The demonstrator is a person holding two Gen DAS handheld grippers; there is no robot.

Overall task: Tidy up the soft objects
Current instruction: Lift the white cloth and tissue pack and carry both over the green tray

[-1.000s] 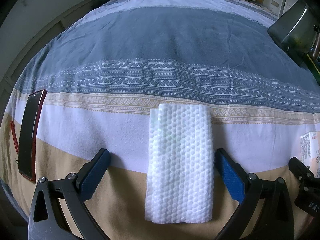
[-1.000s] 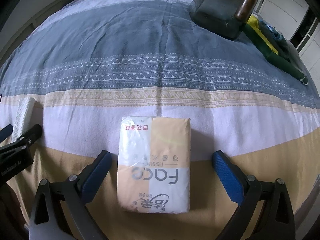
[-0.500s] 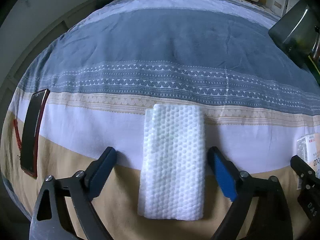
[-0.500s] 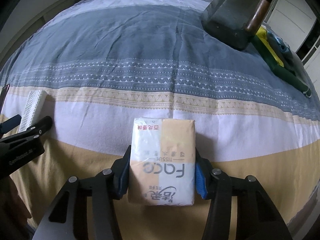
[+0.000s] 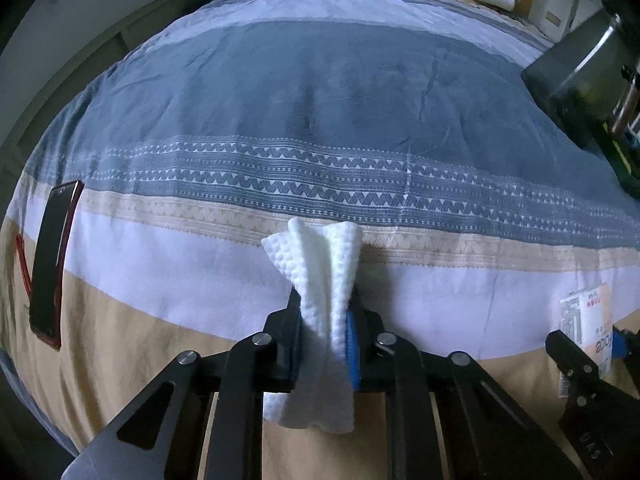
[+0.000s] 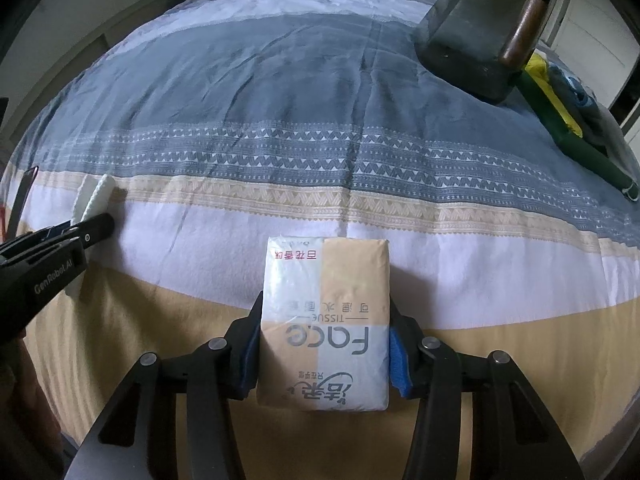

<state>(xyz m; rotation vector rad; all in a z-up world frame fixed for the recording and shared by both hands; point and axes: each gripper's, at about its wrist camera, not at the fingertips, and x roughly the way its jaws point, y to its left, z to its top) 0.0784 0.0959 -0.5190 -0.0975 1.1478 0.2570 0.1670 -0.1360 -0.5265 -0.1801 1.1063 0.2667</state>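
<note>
White cloth (image 5: 326, 320), flat a second ago, now bunched and pinched between left gripper (image 5: 324, 344) fingers at 6 o'clock over striped bedspread (image 5: 320, 120); tissue pack (image 6: 326, 324) clamped by right gripper (image 6: 324, 356); phone (image 5: 52, 256) at 9 o'clock.

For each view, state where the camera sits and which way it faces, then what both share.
Left wrist: on the left gripper, facing along the bed; own fingers pinch the white cloth.
Right wrist: on the right gripper, facing the same way; own fingers clamp the tissue pack.
Shared: each shows the other gripper, cloth, pack and phone.
</note>
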